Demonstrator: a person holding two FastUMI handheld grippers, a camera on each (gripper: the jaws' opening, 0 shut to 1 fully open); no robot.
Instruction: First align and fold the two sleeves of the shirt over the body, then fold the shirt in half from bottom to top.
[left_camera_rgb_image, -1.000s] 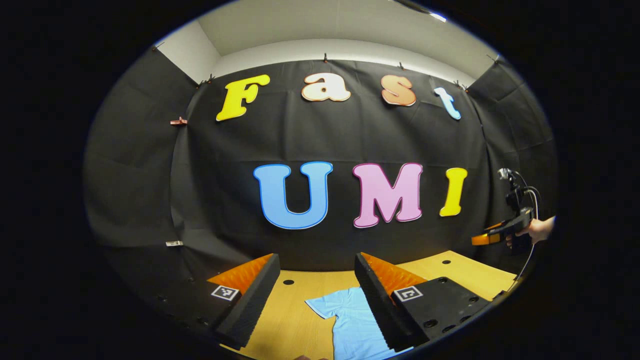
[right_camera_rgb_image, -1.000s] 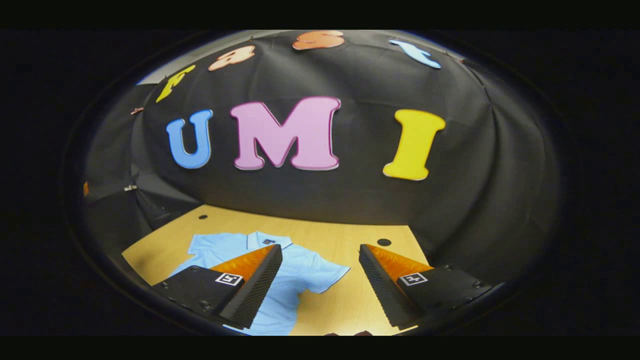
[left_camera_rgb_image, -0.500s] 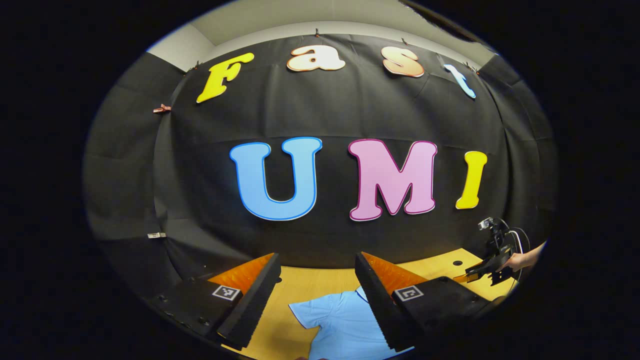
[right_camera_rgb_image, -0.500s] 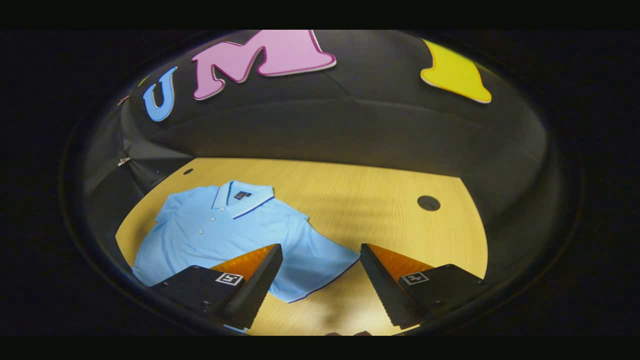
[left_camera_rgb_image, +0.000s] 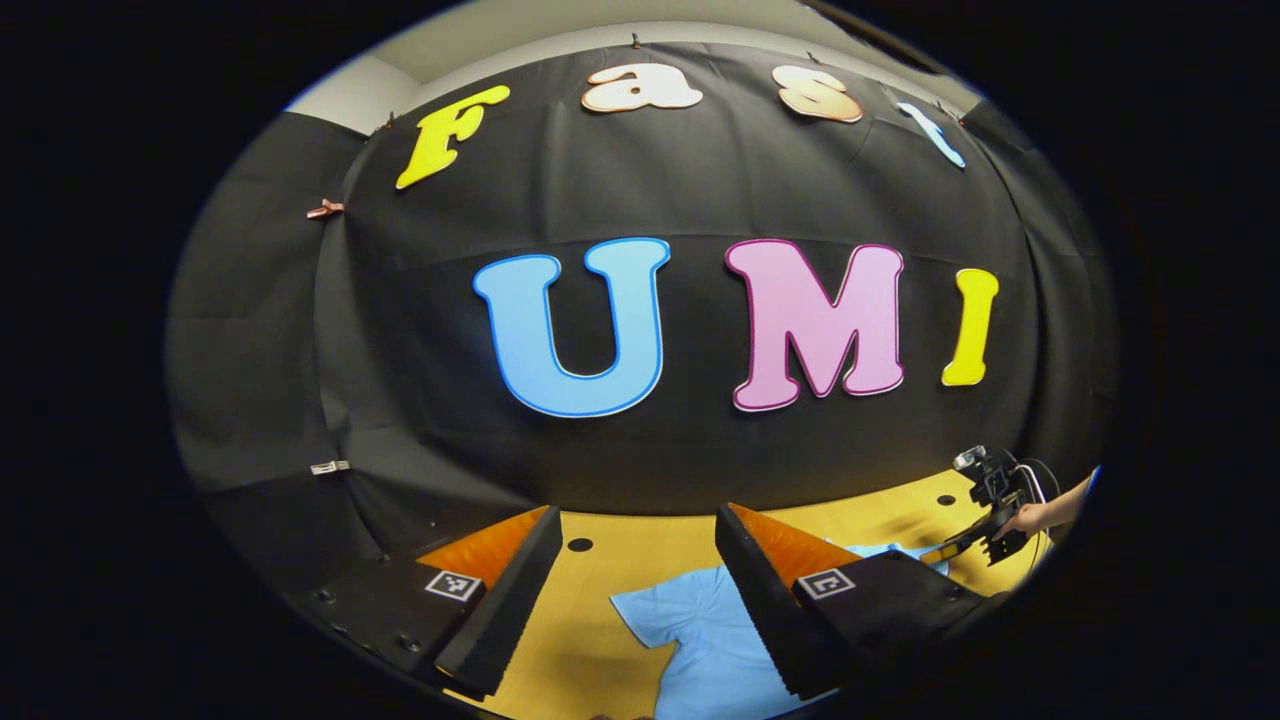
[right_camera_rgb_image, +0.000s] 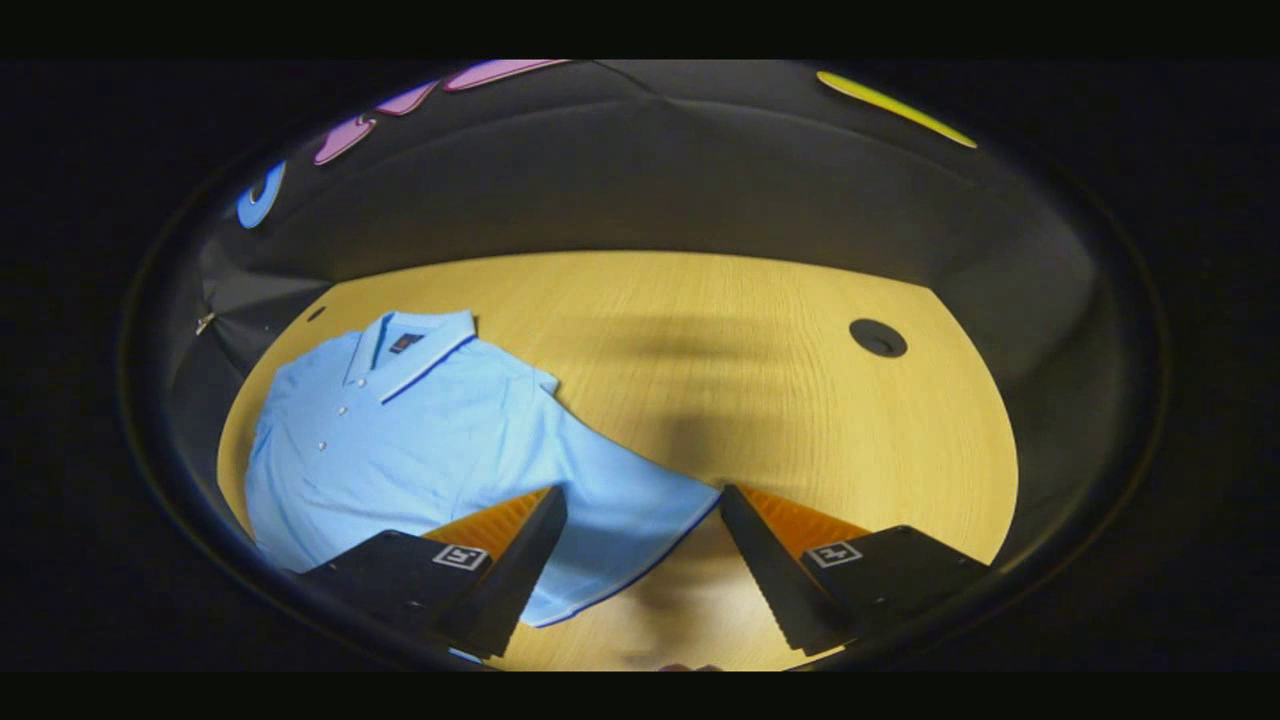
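Between the spread fingers of our right gripper (right_camera_rgb_image: 640, 520) lies the end of the near sleeve (right_camera_rgb_image: 630, 510) of the light blue shirt (right_camera_rgb_image: 400, 440); the jaws stand wide apart and grip nothing. We cannot tell whether the fingertips touch the cloth or hang just above it. From that sleeve the shirt runs away to the left across the wooden table (right_camera_rgb_image: 700, 330), lying flat with its buttoned front up and its collar (right_camera_rgb_image: 415, 340) toward the far left edge. A round dark hole (right_camera_rgb_image: 878, 338) sits in the tabletop well off to the right, and a soft shadow falls on the bare wood beyond the sleeve.

Our left gripper (left_camera_rgb_image: 637, 560) is also wide open and holds nothing. Between and beyond its fingers we see the other sleeve (left_camera_rgb_image: 650, 615) and part of the shirt body spread on the table, with a small dark hole (left_camera_rgb_image: 580, 545) in the wood farther off. At the far right of the left gripper view a hand (left_camera_rgb_image: 1030, 520) holds the right gripper low over the shirt's far side, near the black cloth wall (left_camera_rgb_image: 650, 180).
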